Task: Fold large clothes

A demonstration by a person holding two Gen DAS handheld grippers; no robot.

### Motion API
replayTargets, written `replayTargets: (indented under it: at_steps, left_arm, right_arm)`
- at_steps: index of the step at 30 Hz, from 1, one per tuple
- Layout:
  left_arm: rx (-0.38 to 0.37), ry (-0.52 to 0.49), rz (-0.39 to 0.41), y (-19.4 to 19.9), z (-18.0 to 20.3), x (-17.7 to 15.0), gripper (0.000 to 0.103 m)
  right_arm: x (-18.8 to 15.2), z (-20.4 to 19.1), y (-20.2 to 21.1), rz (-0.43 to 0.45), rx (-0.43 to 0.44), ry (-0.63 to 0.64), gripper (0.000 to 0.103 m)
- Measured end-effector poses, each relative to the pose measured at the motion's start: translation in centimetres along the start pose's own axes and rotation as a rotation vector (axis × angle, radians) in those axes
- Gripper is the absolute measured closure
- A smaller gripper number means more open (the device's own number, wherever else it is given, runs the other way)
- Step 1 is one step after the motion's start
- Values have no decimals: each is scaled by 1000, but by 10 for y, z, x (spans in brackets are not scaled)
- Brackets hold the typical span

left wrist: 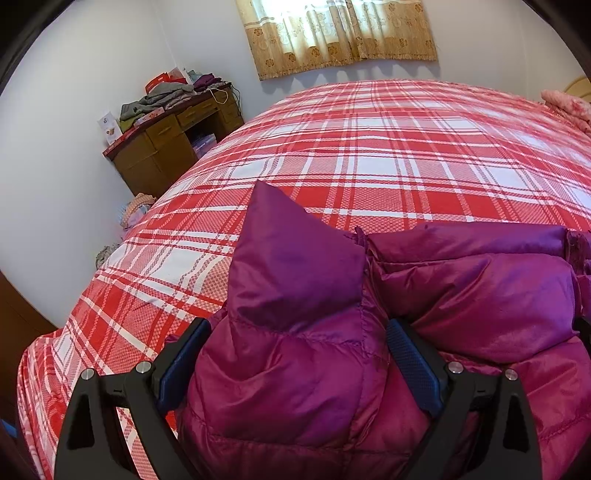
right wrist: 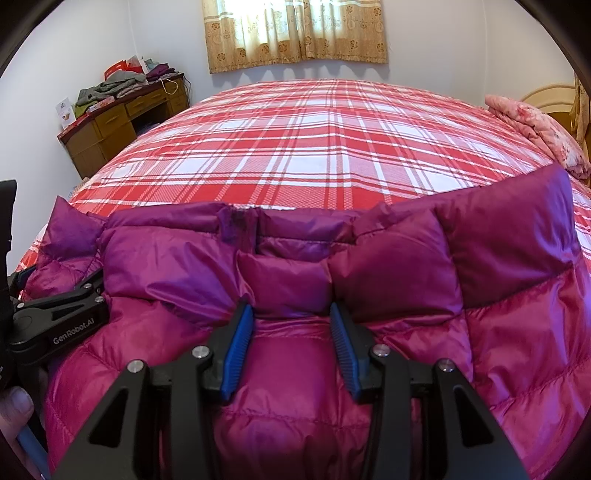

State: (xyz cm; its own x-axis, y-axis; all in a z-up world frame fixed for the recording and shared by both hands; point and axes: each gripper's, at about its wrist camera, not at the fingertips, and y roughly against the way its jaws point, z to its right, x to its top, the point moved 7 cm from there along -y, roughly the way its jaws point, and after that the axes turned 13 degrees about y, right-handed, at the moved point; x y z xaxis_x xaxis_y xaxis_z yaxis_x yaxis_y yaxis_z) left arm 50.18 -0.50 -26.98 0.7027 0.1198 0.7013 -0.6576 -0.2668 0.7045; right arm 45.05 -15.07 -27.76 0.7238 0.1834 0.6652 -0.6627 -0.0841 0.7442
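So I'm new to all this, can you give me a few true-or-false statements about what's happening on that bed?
1. The purple puffer jacket lies on a red plaid bed cover. True.
2. The left gripper is nowhere near the jacket. False: jacket fabric bulges between its fingers.
3. The curtain is blue. False: it is tan with flowers.
4. Clothes are piled on the wooden desk. True.
5. The right gripper has its fingers around a jacket fold. True.

White lettering "GenRobot.AI" runs along the black plastic arm of the left gripper (right wrist: pixel 70 291); nothing else is legible.
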Motion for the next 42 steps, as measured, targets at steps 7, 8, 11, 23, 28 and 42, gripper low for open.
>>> replayTargets:
  at_steps: [7, 8, 11, 23, 28, 42]
  left_arm:
    - [-46, 28, 25, 61, -10, 3, 7]
    - [-80, 33, 50, 76, -9, 1, 7]
    - [-97, -35, 109, 98, 4, -14, 7]
    - [-67, -60, 72, 62, 19, -37, 6]
    - [-42, -77, 88, 62, 24, -41, 5]
    - [-79, -22, 89, 97, -17, -52, 5]
  right_arm:
    - [-3, -1, 24, -7, -50, 26, 49]
    - [-5, -3, 33, 7, -54, 19, 47]
    - [-20, -14, 59, 33, -88, 35, 44]
    - [-42, -24, 41, 1, -158, 111, 41]
    - [-45, -26, 42, 4, -162, 110, 41]
    - [-57, -33, 81, 38, -144, 95, 38]
